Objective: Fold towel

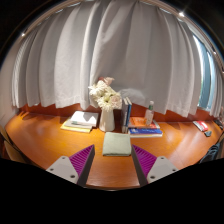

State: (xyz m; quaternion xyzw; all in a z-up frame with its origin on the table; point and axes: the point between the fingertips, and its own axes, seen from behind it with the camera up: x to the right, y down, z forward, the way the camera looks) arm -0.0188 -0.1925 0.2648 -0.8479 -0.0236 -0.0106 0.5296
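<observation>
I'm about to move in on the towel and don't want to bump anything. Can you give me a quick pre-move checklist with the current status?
1. Hand-held gripper open: ok, fingers spread with a wide gap.
2. Nothing held: ok, no object pressed between the pads.
3. Towel in line: ok, it lies on the table just ahead, between the fingers.
4. Towel already folded: cannot tell, it appears as a compact flat rectangle.
5. Vase of flowers out of the way: ok, it stands beyond the towel.
6. Books apart from the towel: ok.
</observation>
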